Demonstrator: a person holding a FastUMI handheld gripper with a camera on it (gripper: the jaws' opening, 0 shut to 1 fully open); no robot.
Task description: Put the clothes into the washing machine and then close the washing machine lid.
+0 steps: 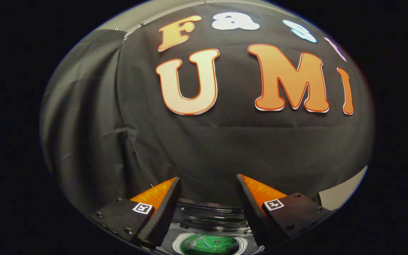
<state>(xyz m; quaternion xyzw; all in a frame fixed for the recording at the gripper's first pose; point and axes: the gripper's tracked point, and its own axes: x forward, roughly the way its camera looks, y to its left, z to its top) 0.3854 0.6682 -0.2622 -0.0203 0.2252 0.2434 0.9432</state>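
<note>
My gripper (208,180) is open, its two orange fingers with black ridged pads (165,209) spread wide with nothing between them. It is raised and faces the black cloth wall. Below and between the fingers lies the washing machine (209,217), seen from above with its dark glossy top and a round white-rimmed opening. Green clothes (209,245) lie inside that opening. The machine's lid cannot be made out from here.
The black cloth booth wall (204,141) stands close ahead, beyond the fingers. A pale strip of surface (344,193) shows to the right of the right finger.
</note>
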